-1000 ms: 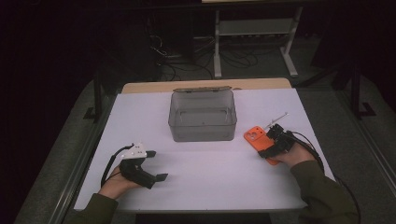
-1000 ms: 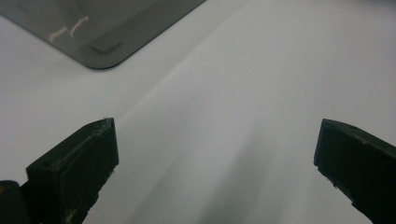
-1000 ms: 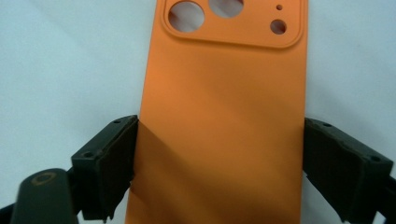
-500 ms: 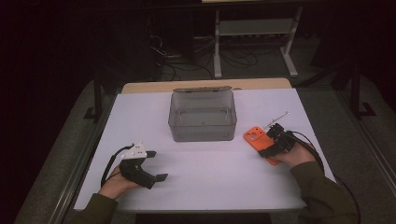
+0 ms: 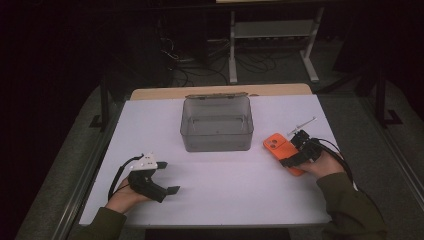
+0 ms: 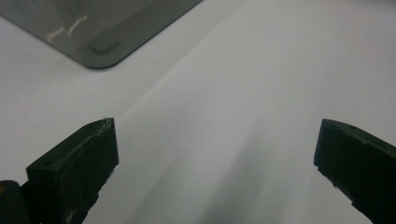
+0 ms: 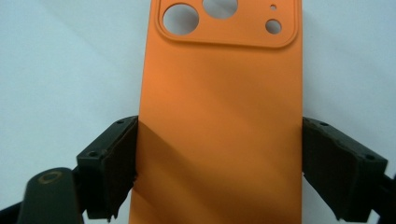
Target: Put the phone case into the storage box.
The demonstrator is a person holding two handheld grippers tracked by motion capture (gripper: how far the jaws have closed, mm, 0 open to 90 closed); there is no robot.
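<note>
The white table [image 5: 225,200] carries the grey plastic bin [image 5: 216,125] at centre, toward twelve o'clock. At three o'clock of the bin, just beside it, the orange phone case [image 7: 219,116] lies flat. Your right gripper [image 5: 295,152] straddles it, both pads against its long edges, so you appear to be taking hold. Your left gripper [image 5: 160,187] rests at seven o'clock, jaws spread over bare table. Next, I judge, you need a firm squeeze, then a level lift toward the bin.
</note>
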